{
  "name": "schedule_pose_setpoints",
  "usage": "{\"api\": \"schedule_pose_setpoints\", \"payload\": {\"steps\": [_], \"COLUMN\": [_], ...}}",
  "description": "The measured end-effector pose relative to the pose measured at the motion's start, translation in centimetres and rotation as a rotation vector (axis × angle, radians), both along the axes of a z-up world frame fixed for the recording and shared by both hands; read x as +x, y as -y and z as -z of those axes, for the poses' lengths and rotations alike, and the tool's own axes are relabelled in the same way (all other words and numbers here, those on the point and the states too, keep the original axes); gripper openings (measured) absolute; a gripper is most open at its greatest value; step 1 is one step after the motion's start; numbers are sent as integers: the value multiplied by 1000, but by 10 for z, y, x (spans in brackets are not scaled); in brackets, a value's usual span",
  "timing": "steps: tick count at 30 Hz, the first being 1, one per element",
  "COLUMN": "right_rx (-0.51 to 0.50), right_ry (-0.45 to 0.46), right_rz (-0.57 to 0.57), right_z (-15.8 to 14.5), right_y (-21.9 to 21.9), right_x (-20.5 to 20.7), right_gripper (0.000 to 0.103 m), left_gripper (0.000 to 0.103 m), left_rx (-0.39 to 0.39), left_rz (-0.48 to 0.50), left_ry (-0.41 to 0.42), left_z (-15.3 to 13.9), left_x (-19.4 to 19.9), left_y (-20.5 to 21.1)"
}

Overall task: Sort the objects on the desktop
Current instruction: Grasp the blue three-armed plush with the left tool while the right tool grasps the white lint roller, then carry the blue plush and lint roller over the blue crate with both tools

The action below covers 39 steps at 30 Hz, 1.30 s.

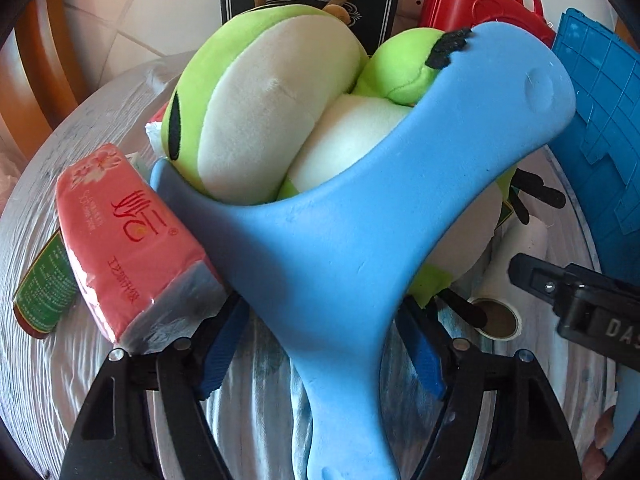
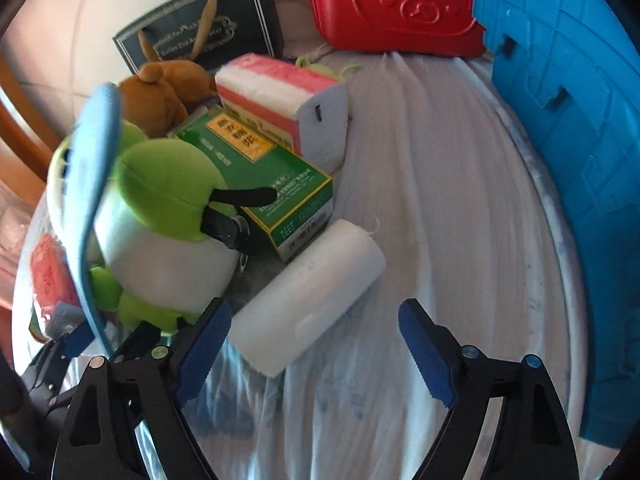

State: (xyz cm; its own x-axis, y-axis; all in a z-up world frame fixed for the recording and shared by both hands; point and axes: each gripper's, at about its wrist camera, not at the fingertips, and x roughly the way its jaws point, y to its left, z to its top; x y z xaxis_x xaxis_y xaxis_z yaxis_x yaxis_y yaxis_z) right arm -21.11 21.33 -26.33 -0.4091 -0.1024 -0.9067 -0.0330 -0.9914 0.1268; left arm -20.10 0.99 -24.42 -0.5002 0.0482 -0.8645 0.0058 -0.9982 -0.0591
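Note:
A flat, Y-shaped blue foam piece [image 1: 332, 248] leans against a green and white plush frog [image 1: 256, 120]. Its stem runs down between the fingers of my left gripper [image 1: 324, 332], which is open. The blue pads [image 1: 224, 344] stand at the edges of the fork, and I see no squeeze on it. In the right wrist view the foam piece [image 2: 96, 184] shows edge-on beside the frog [image 2: 160, 208]. My right gripper [image 2: 312, 344] is open above the cloth. A white roll [image 2: 308, 300] lies just ahead of its fingers, with the left pad [image 2: 200, 352] close to the roll's near end.
Pink tissue packs [image 1: 124, 240] [image 2: 280, 92], a green box [image 2: 272, 184] and a brown plush [image 2: 160, 96] crowd the frog. A dark printed box [image 2: 200, 32], a red case [image 2: 392, 8] and a blue crate [image 2: 560, 120] stand at the back and right. White cloth [image 2: 440, 240] covers the round table.

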Motion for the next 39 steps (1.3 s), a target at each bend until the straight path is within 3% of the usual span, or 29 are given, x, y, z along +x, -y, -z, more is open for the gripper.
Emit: {"api": "schedule_pose_setpoints", "payload": {"steps": [6,7,8,10,16,24,29,39], "right_rx": [-34,-35,-33,2,7,13,28,49], "right_ry": [57,65,74,58,37,-56,-131,-348], "right_rz": [7,-5,-14,-37,-62,-123,-143,-135], "right_z": [27,30,33,32,23,-23,-56,-160], "right_y": [4,6,7,10,1,-2,14,-1], "right_x": [-17,-18,-19,-16,2,44,50,86], "right_gripper": [84,75,68,59,50,45,45,45], "left_gripper": [75,74,71,48,43,40,39,39], "left_rx": [19,27,36,111,109,5,-1,11], "left_rz": [21,23,28,44,24,33,22,36], "left_ry": [10,15,19,37,4,-146,-208,-344], "left_z": [3,3,2,0,-22,-89,-113,-179], "left_x": [-8,-8,-7,-3,21,61,71,93], "left_y": [-2,-1,-1,2,1,-4,0,-21]}}
